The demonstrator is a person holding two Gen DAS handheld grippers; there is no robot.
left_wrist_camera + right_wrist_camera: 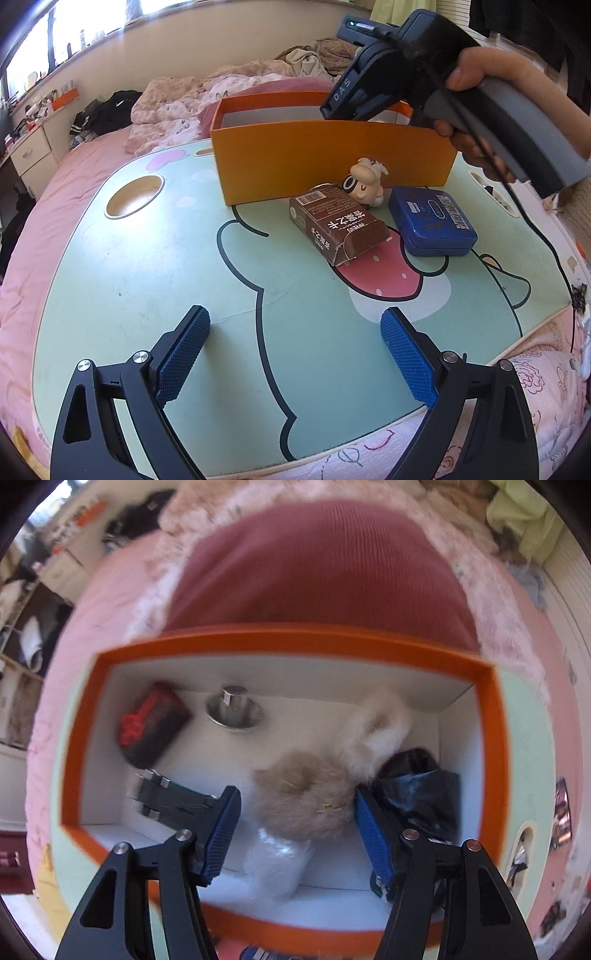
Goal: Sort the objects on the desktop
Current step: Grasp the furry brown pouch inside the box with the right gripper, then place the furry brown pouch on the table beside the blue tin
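Right tool poised over orange box, half-open jaws flanking fluffy tan pompom, seemingly clamped. Left tool wide open, empty, above table; brown carton, blue tin beyond.

One orange box, one brown carton, one blue tin, one figurine

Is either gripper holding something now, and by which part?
Left gripper: nothing. Right gripper: a beige fluffy ball sits between its jaws above the orange box, but whether the pads grip it cannot be told.
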